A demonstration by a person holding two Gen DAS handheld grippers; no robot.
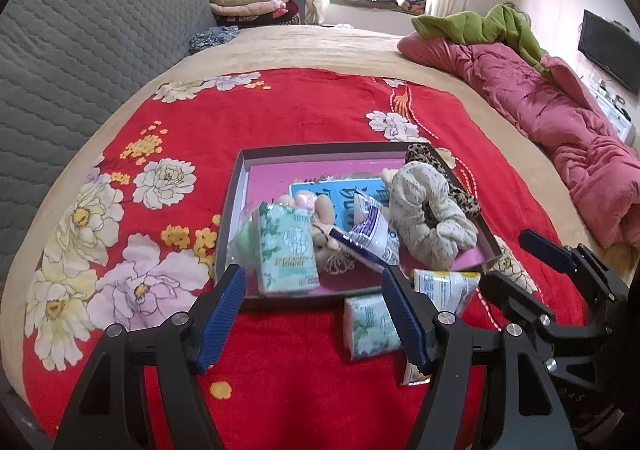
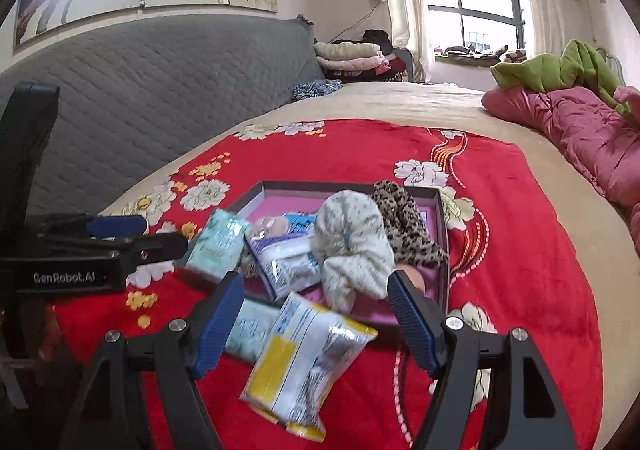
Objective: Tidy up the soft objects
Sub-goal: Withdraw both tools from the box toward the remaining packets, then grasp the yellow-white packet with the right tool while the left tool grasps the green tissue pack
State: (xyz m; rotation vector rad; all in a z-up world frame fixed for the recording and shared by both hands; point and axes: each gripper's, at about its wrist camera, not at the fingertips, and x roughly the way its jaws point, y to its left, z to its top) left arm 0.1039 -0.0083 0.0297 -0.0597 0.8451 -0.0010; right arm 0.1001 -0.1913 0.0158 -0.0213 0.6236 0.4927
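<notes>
A shallow box (image 1: 234,209) (image 2: 442,226) with a pink floor lies on the red flowered blanket. It holds a green tissue pack (image 1: 286,250) (image 2: 218,244), a white-purple packet (image 1: 370,236) (image 2: 288,260), a cream scrunchie (image 1: 428,217) (image 2: 352,246), a leopard scrunchie (image 1: 444,173) (image 2: 408,221) and a small plush toy (image 1: 324,226). Outside, near its front edge, lie a second tissue pack (image 1: 370,326) (image 2: 250,330) and a yellow-white packet (image 1: 446,288) (image 2: 308,358). My left gripper (image 1: 314,316) is open and empty just before the box. My right gripper (image 2: 314,324) is open over the yellow-white packet.
A grey quilted headboard (image 1: 80,49) runs along the left. A pink quilt (image 1: 560,121) with a green garment (image 1: 480,23) lies at the right. Folded clothes (image 1: 244,1) are stacked at the far end. The right gripper (image 1: 560,274) shows at the left view's right edge.
</notes>
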